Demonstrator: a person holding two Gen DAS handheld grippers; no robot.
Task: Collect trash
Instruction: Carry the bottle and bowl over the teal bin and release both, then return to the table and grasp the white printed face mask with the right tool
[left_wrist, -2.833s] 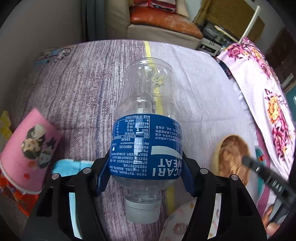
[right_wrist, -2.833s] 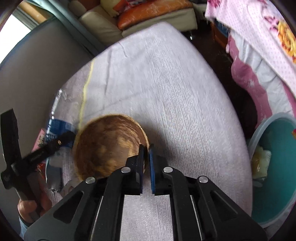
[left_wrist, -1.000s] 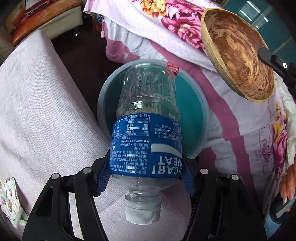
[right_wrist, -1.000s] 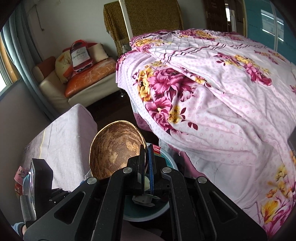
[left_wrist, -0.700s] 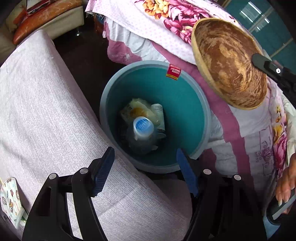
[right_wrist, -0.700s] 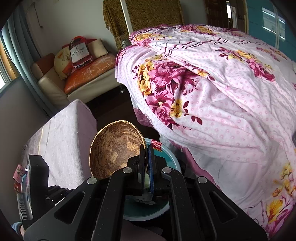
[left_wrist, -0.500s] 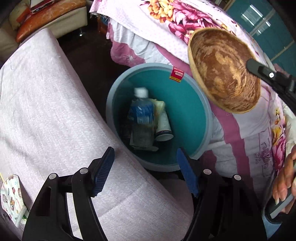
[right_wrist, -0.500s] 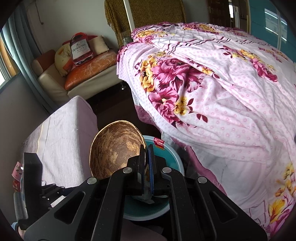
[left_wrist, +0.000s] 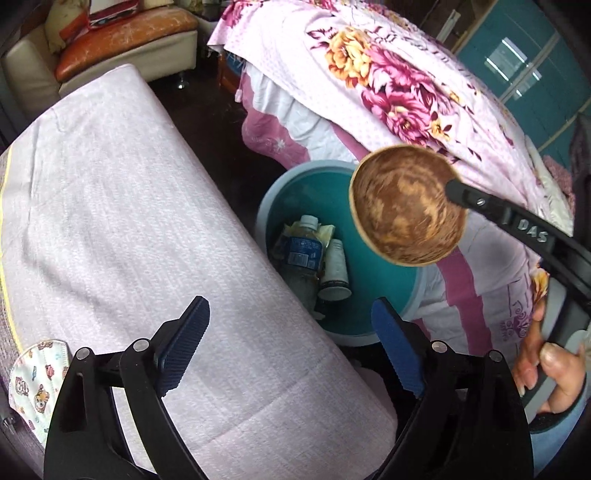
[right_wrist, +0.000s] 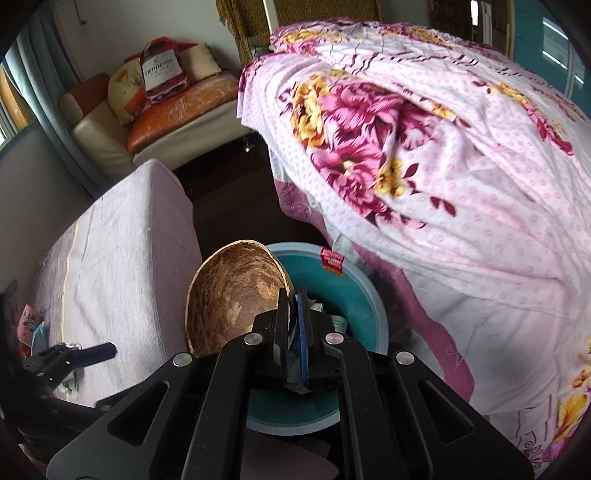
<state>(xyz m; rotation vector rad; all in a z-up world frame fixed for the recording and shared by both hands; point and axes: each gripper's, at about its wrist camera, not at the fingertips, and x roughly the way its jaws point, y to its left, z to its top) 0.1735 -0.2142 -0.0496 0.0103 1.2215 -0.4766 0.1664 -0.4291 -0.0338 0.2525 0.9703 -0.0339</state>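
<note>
**Brown shell over the bin, bottle already in**

Blue-padded and spread wide, our left gripper (left_wrist: 290, 347) carries nothing at the bottom of its frame. Our right gripper (right_wrist: 292, 314) is clenched on the rim of the coconut shell (right_wrist: 232, 295), poised above the teal bin (left_wrist: 380, 321) at frame centre. Inside lie a plastic bottle (left_wrist: 303, 251) and a cup (left_wrist: 335, 271). A face mask (left_wrist: 33, 380) at lower left remains to collect, we judge.
</note>
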